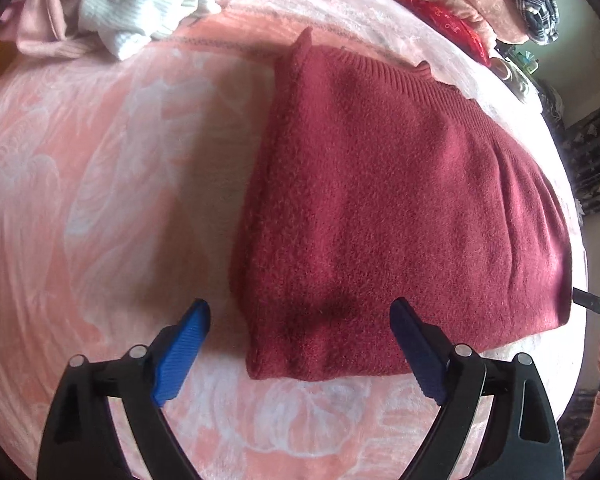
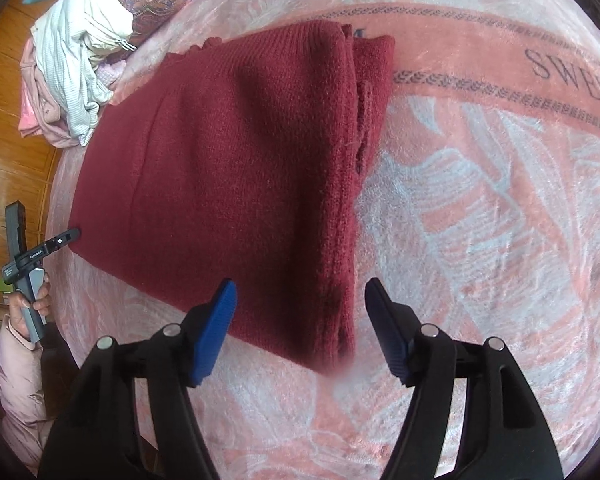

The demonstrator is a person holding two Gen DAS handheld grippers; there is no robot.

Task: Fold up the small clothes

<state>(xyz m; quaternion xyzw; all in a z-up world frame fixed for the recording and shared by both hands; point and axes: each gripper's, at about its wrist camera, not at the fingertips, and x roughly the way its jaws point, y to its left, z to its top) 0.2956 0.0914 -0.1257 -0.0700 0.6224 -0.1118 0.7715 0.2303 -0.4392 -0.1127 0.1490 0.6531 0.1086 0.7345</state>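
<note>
- Sweater [image 1: 400,208]: dark red, fuzzy knit, folded into a thick rectangular stack with a ribbed band along its far edge; lies flat on the blanket [image 1: 100,180].
- Blanket: plush pink fleece with pale leaf and flower pattern, woven lettering on a border stripe right of the sweater in the right wrist view.
- Left gripper [image 1: 300,312]: jaws spread wide, empty; ridged blue pads on black arms, at the sweater's near left corner.
- Right gripper [image 2: 300,292]: jaws apart, holding nothing, straddling the sweater's near folded edge.
- Pile of clothes [image 2: 76,56]: crumpled white ribbed and pale pink fabrics, beyond the sweater's far left corner.
</note>
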